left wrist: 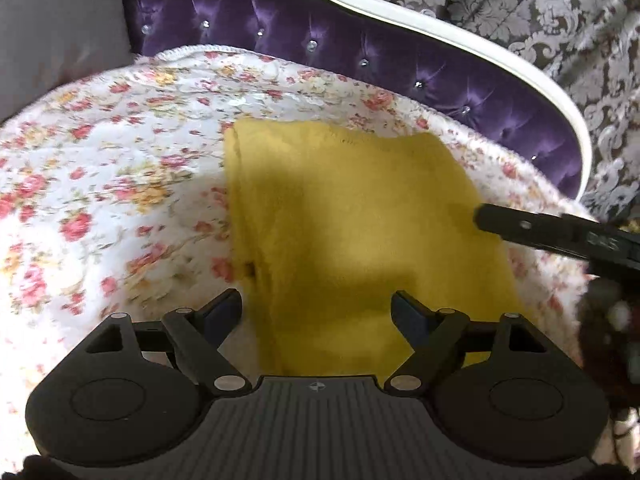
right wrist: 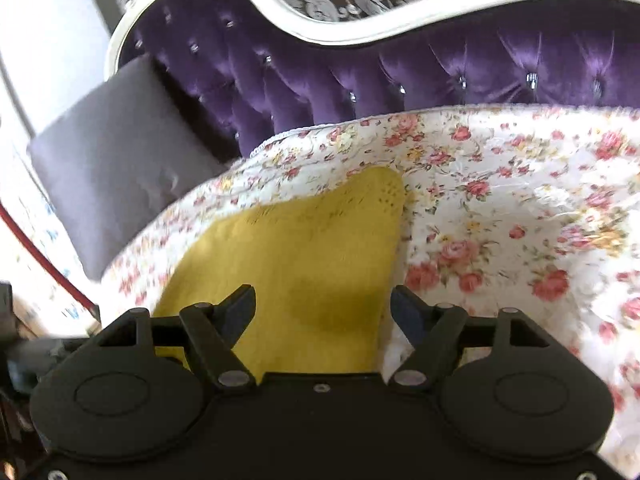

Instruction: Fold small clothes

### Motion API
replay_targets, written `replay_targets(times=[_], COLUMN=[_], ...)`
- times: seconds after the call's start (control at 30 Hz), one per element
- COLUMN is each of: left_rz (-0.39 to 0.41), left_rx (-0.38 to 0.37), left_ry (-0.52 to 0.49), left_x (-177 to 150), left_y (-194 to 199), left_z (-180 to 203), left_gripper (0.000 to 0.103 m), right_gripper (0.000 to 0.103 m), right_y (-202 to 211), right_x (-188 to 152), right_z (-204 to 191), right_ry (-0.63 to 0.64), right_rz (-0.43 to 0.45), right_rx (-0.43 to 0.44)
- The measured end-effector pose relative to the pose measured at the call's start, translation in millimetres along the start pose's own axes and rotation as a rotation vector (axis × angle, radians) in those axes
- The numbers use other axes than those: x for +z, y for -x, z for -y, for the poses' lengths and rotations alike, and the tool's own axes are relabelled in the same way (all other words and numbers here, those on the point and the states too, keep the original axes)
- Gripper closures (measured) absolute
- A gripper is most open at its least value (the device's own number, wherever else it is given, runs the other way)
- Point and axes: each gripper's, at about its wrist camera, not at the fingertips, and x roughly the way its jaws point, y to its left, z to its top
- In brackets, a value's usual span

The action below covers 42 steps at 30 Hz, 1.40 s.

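Note:
A folded yellow knit garment (left wrist: 352,220) lies flat on the floral bedspread (left wrist: 120,168); it also shows in the right wrist view (right wrist: 296,252). My left gripper (left wrist: 318,308) is open and empty, hovering just above the garment's near edge. My right gripper (right wrist: 322,304) is open and empty over the garment's near right part, its right finger above the garment's right edge. A finger of the right gripper (left wrist: 560,236) reaches in from the right in the left wrist view, at the garment's right edge.
The floral bedspread (right wrist: 520,200) covers a seat with a purple tufted backrest (left wrist: 360,52) edged in white (left wrist: 500,56). A grey cushion (right wrist: 116,156) stands at the left end. Patterned wallpaper (left wrist: 560,8) is behind.

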Motion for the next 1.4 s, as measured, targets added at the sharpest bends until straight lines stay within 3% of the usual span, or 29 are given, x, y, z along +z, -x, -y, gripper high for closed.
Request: replay_targets(times=[0.23, 0.43, 0.47, 0.53, 0.57, 0.6, 0.63, 0.7, 1.03, 1.3, 1.4], left_rz=[-0.007, 0.005, 0.007, 0.008, 0.006, 0.001, -0.005, 0.011, 0.047, 0.029, 0.012], left_rx=[-0.049, -0.073, -0.075, -0.08, -0.082, -0.092, -0.105, -0.124, -0.264, -0.359, -0.361], left_ry=[0.042, 0.059, 0.058, 0.066, 0.073, 0.083, 0.098, 0.111, 0.029, -0.022, -0.04], left_x=[18, 29, 30, 32, 33, 34, 35, 35, 29, -5, -21], left_y=[-21, -33, -35, -38, -38, -38, -38, -32, 26, 73, 87], left_z=[0, 0, 1, 3, 3, 3, 2, 4, 48, 79, 88], left_gripper=[0.016, 0.015, 0.015, 0.017, 0.03, 0.06, 0.069, 0.075, 0.075, 0.075, 0.075], right_gripper=[0.025, 0.024, 0.025, 0.043, 0.059, 0.06, 0.062, 0.064, 0.064, 0.064, 0.064], right_y=[-36, -53, -55, -59, -59, -58, -55, -44, 40, 112, 126], right_x=[11, 17, 18, 20, 20, 20, 21, 22, 25, -4, -21], right_z=[25, 30, 31, 31, 29, 28, 27, 19, -19, -43, -49], right_ry=[-0.077, -0.12, -0.13, -0.129, -0.117, -0.108, -0.103, -0.084, -0.058, -0.071, -0.078], right_rz=[-0.025, 0.009, 0.01, 0.01, 0.003, 0.004, 0.009, 0.022, 0.098, 0.119, 0.107], right_rx=[0.098, 0.184, 0.197, 0.192, 0.16, 0.15, 0.147, 0.124, 0.071, 0.022, 0.017])
